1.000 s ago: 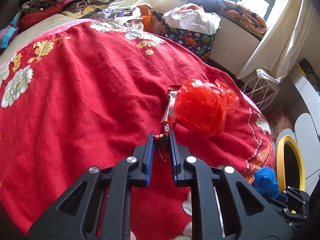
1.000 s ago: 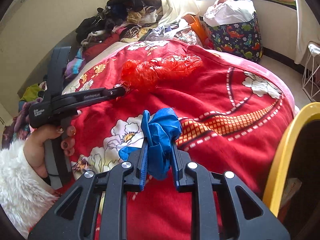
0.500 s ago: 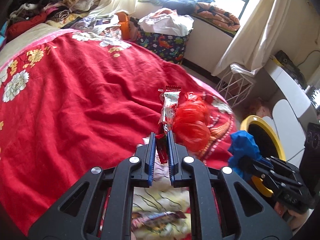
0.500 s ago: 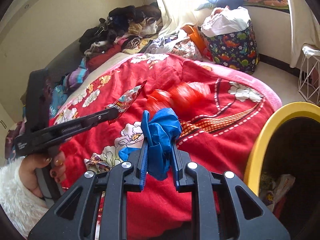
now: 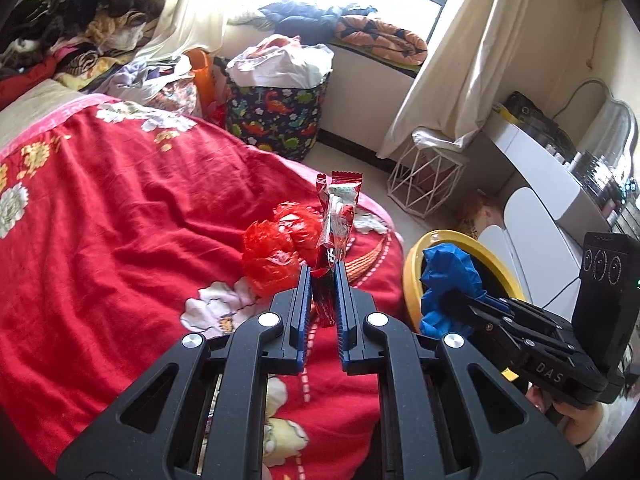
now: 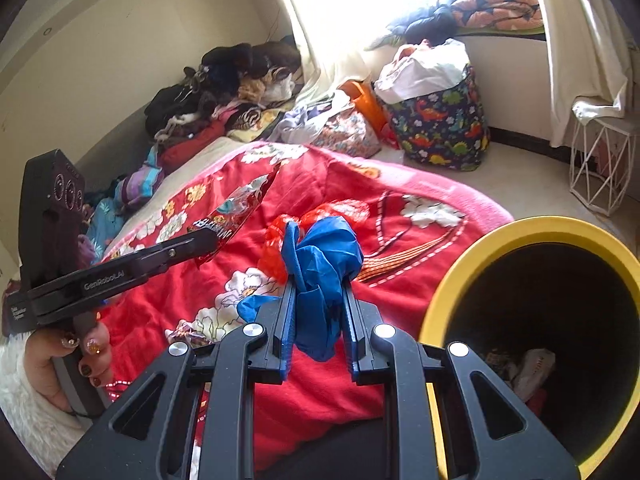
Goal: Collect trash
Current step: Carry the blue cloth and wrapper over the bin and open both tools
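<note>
My left gripper (image 5: 322, 276) is shut on a red and silver snack wrapper (image 5: 338, 216), which stands up from its pads above the bed. In the right wrist view the same wrapper (image 6: 240, 212) sticks out of that gripper (image 6: 214, 242) at the left. My right gripper (image 6: 318, 280) is shut on a crumpled blue plastic bag (image 6: 320, 256); this bag (image 5: 448, 276) hangs beside the yellow-rimmed trash bin (image 6: 520, 236) (image 5: 412, 276). A crumpled red plastic bag (image 5: 276, 248) (image 6: 340, 210) lies on the red blanket near the bed's corner.
The red floral blanket (image 5: 120, 208) covers the bed. A small wrapper (image 6: 186, 336) lies on it near my right gripper. A dinosaur-print hamper (image 5: 276, 116), a white wire basket (image 5: 428, 184) and a white desk (image 5: 532, 168) stand on the floor beyond. Trash lies inside the bin.
Both grippers rose and moved off the bed toward the yellow bin, carrying wrapper and blue bag. The wrapper lifted clear of the blanket. The red bag stayed put.
</note>
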Tool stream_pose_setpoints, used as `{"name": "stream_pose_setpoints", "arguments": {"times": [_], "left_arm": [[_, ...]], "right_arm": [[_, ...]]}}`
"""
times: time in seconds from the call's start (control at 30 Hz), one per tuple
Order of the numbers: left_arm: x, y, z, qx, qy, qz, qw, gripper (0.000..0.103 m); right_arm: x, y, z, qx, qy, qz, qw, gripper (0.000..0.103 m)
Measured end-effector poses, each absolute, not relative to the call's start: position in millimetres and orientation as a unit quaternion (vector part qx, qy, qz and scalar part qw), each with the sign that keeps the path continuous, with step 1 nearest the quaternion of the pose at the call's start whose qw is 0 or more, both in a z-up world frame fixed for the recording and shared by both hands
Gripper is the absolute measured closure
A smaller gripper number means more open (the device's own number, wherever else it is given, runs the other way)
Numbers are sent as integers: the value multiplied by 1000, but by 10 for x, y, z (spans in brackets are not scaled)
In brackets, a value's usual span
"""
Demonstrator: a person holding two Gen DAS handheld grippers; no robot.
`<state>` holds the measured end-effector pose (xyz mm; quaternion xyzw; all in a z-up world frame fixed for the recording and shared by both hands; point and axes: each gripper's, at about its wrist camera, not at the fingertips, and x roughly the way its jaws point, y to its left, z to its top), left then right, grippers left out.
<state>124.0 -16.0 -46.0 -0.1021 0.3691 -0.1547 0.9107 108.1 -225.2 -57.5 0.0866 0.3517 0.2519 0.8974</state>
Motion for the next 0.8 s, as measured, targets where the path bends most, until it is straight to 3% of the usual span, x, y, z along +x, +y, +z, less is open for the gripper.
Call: {"name": "stream_pose_setpoints", "arguments": {"times": [0.8], "left_arm": [[1160, -801, -343, -69, 360, -219, 905, 96]], "right_arm": [[1038, -3140, -530, 120, 324, 152, 926, 83]]}}
